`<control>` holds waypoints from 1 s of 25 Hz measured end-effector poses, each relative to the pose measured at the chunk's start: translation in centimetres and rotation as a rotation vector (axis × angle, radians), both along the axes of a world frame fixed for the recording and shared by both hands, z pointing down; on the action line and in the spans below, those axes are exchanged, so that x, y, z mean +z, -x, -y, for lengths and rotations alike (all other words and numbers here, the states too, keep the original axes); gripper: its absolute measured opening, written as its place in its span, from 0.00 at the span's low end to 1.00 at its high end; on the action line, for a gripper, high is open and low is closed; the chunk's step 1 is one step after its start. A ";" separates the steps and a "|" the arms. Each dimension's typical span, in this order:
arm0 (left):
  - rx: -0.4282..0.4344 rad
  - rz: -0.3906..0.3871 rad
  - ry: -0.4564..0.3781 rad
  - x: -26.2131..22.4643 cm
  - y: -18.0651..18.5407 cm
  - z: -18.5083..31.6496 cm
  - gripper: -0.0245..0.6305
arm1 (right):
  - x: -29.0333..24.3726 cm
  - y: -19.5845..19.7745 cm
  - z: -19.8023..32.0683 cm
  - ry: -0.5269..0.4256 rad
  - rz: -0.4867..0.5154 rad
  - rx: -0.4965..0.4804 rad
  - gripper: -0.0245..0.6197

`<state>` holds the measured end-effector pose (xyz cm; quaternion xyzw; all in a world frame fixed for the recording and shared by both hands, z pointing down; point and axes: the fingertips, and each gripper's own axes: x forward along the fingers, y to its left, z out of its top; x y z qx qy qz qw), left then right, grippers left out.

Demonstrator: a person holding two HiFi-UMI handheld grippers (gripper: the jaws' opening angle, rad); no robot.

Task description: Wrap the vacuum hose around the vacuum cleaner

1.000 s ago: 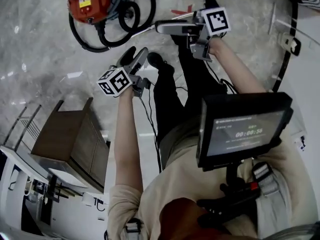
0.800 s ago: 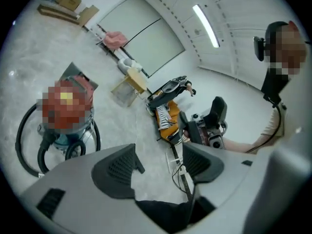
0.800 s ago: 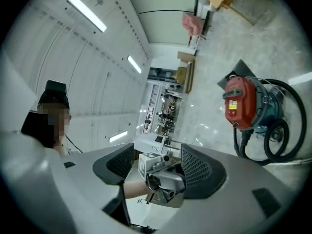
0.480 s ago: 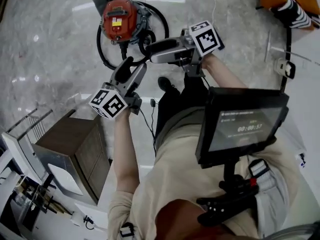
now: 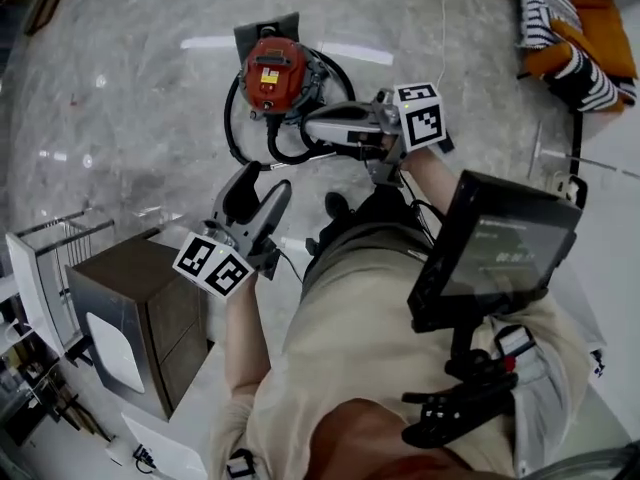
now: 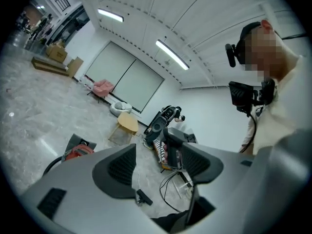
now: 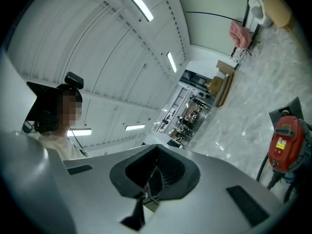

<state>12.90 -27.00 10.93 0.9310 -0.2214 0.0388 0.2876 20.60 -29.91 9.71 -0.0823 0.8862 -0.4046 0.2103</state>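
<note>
**Both grippers off the hose, vacuum on the floor ahead**

Closest to you, the screen [image 5: 500, 253] on your chest rig sits at the right of the head view, over your torso.

Your left gripper [image 5: 255, 183] is just beyond it, at your left side. Its marker cube faces the head camera. In the left gripper view, the left gripper [image 6: 158, 162] has its jaws standing apart with nothing between the pads. Only floor and distant clutter show through the gap.

A wooden cabinet [image 5: 150, 308] stands on the floor at your left, near that arm.

Your right gripper [image 5: 315, 128] reaches further out and points across toward the left of the head view. In the right gripper view, the right gripper [image 7: 155, 172] has just closed its jaws. The pads now meet with nothing caught between them.

The vacuum cleaner [image 5: 275, 73], with its red body, rests on the pale marble floor ahead of you, past both grippers. The black vacuum hose [image 5: 230, 133] lies in loops around its near and left sides. From the head view the right gripper overlaps those loops. The right gripper view shows the vacuum cleaner [image 7: 285, 143] down on the floor and clear of the jaws, so neither gripper touches it.

Farthest off, at the upper right, a striped cloth [image 5: 555, 13] lies on the floor.
</note>
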 end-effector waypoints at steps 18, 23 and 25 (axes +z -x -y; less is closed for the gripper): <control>-0.027 -0.027 -0.271 -7.1 1.3 -0.6 0.04 | -6.4 4.0 -4.5 -0.202 -0.209 -0.105 0.05; -0.086 0.013 -0.270 -6.9 4.4 -2.2 0.04 | -8.2 7.0 -5.2 -0.268 -0.225 -0.170 0.05; -0.117 0.031 -0.280 -6.9 5.4 -2.1 0.04 | -8.9 8.1 -5.4 -0.298 -0.224 -0.203 0.05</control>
